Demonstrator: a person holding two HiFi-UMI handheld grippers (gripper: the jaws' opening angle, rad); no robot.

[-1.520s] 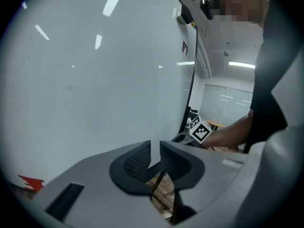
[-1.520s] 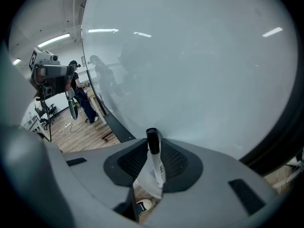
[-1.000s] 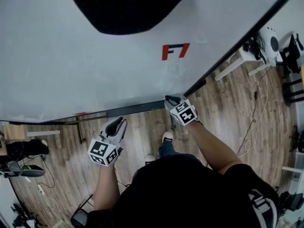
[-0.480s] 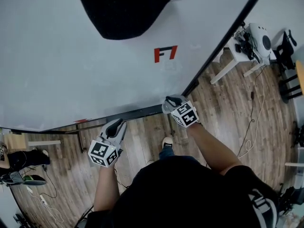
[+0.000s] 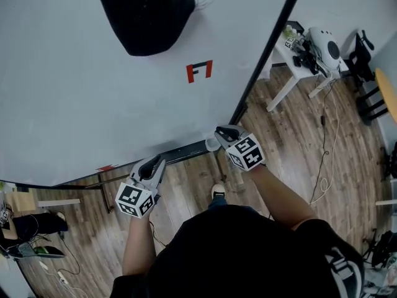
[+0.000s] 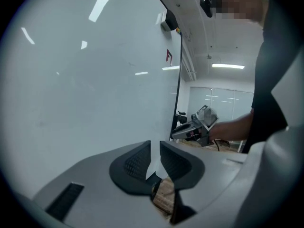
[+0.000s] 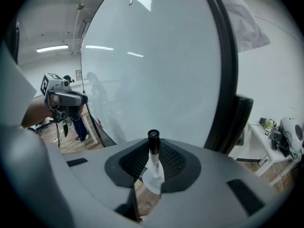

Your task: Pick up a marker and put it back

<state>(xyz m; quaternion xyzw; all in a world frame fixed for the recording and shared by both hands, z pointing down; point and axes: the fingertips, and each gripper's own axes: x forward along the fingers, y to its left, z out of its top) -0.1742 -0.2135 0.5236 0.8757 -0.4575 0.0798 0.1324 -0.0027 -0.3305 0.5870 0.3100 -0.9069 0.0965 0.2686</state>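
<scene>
A marker (image 7: 153, 152) with a white body and black cap stands upright between the pads of my right gripper (image 7: 154, 161), which is shut on it. From the head view, the right gripper (image 5: 221, 131) hangs just above the right end of the whiteboard's dark tray (image 5: 186, 151), the marker's pale end (image 5: 212, 143) poking out below it. My left gripper (image 5: 154, 162) hovers in front of the tray further left. Its jaws (image 6: 155, 151) stand a narrow gap apart, with only the whiteboard behind them.
The big whiteboard (image 5: 93, 98) fills the view ahead, with a red mark (image 5: 199, 71) and a black cloth-like shape (image 5: 146, 11) on it. Its black frame edge (image 5: 267, 48) runs on the right. A white table with gear (image 5: 307, 45) stands beyond, on wooden floor (image 5: 310, 141).
My right gripper has risen from the tray with the marker in it. The left gripper has lifted slightly. The head view has swung, shifting the board leftward.
</scene>
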